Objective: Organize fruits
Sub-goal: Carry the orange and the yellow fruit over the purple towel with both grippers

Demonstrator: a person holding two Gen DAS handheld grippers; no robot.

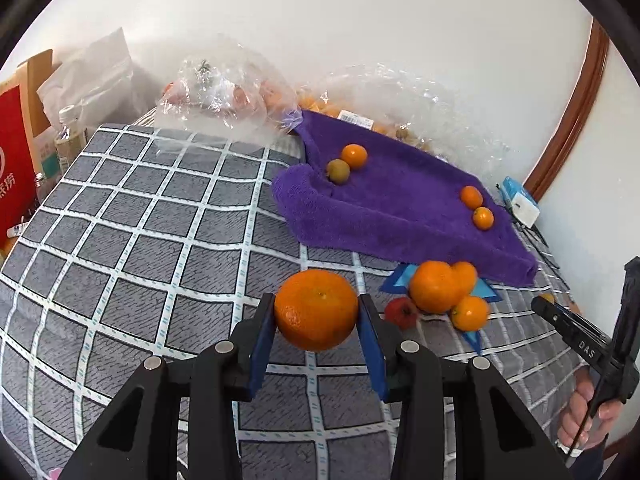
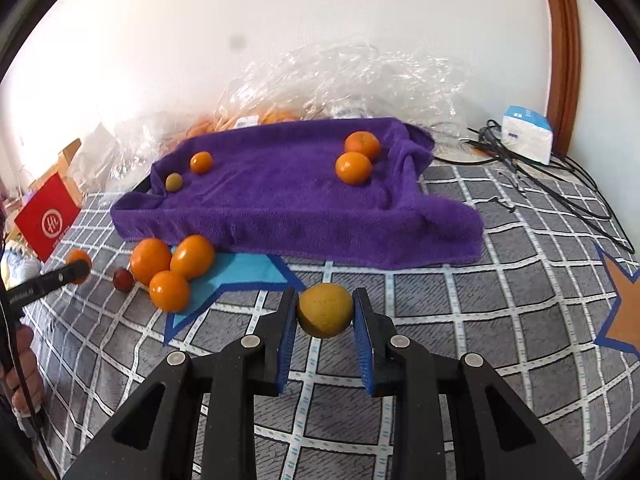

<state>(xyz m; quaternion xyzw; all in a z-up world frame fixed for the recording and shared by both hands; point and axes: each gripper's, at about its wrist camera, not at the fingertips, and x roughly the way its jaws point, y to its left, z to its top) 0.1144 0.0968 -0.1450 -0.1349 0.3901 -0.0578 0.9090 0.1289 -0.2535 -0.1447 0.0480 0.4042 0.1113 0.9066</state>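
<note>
Both tongs are loaded: our left tongs (image 1: 317, 312) clamp a large mandarin (image 1: 316, 310) between the blue pads, and our right tongs (image 2: 325, 312) clamp a smaller yellow-green fruit (image 2: 325, 310), perhaps an unripe citrus. Each fruit hangs just above the grey checked bed cover (image 1: 140, 220), short of the purple towel-covered tray (image 2: 280, 196).

We judge the step in hand to be the carry: picked fruit travelling toward the tray. On the tray, a small orange (image 2: 201, 162) and a greenish fruit (image 2: 174, 181) sit together at the far left, and two mandarins (image 2: 354, 167) touch each other at the far right. That suggests sorting by kind, so the next move likely calls for lifting each load over the raised near edge, setting the mandarin with the right-hand pair and the yellow-green fruit near the left-hand pair, then loosening the grip gently so nothing rolls.

Three mandarins (image 2: 172, 268) and a small red fruit (image 2: 123, 279) wait on the bed cover just beside the tray's near left corner, over a blue star patch (image 2: 240, 272).

Readable writing is scarce: "DAS" is printed on the right tongs' body as seen from the left wrist view. A red box (image 2: 48, 216) carries a white circular logo and Chinese characters we cannot make out.
</note>
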